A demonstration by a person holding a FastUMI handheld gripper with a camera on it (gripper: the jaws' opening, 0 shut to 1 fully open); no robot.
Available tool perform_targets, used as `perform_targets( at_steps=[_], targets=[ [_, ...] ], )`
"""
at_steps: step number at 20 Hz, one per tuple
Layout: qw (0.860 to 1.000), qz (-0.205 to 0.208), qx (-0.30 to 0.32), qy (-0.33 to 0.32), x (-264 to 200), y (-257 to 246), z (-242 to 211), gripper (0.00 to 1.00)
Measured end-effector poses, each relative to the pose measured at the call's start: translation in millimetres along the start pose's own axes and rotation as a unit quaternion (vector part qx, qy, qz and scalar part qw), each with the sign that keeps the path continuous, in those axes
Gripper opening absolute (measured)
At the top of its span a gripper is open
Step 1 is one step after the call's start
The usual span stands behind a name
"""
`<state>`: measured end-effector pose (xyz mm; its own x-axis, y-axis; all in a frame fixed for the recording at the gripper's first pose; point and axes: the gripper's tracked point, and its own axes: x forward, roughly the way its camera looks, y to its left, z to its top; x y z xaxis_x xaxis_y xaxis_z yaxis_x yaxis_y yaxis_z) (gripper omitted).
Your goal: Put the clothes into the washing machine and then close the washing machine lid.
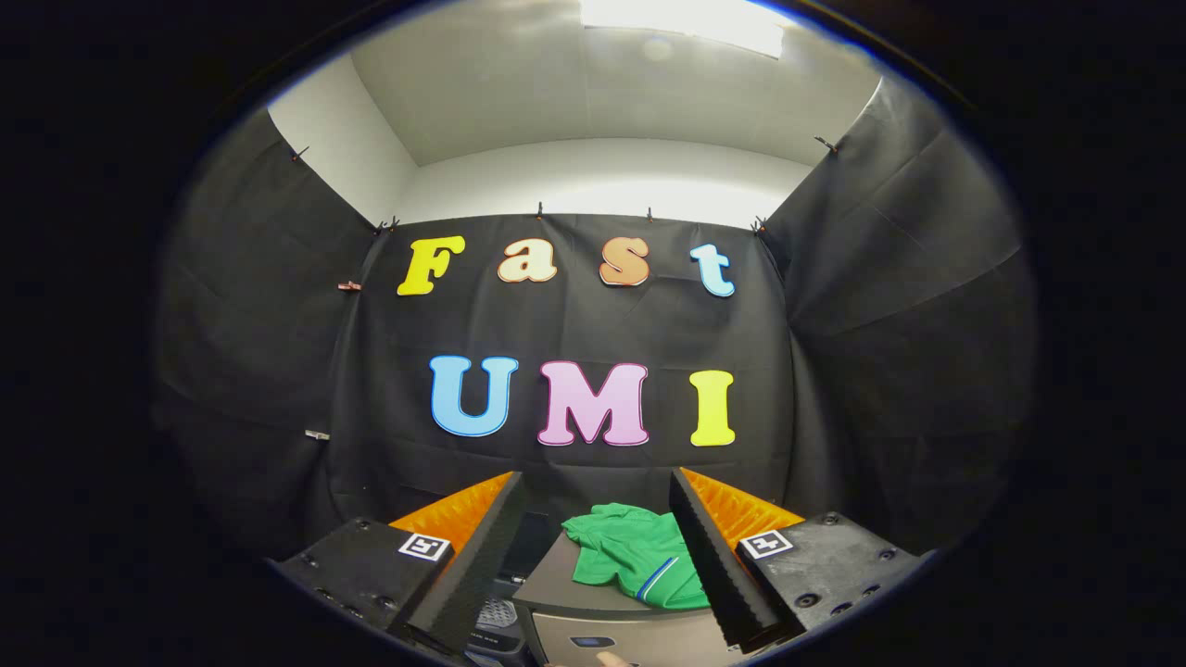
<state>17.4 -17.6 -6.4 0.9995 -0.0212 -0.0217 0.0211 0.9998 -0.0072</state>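
A green garment with a blue-and-white striped trim lies crumpled on the grey top of the washing machine, low down between my fingers and a little beyond their tips. My gripper is open, its two fingers spread wide with nothing between them, and it is held above the machine, pointing at the booth's back wall. The right finger overlaps the garment's right edge in the view. The machine's front panel shows just below the garment; I cannot tell how its lid stands.
Black cloth walls close the booth at the back and on both sides, with white wall and a ceiling light above. A fingertip of a person's hand shows just under the machine's front panel.
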Motion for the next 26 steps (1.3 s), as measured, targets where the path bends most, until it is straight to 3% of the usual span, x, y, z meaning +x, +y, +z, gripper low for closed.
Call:
perform_targets(
  at_steps=[12,19,26],
  targets=[
    [0.998,-0.035,-0.036,0.037,37,-34,3,0.97],
    [0.996,-0.05,-0.018,0.068,83,-56,6,0.98],
    [0.988,-0.071,-0.019,0.139,139,-88,-26,0.98]
  ],
)
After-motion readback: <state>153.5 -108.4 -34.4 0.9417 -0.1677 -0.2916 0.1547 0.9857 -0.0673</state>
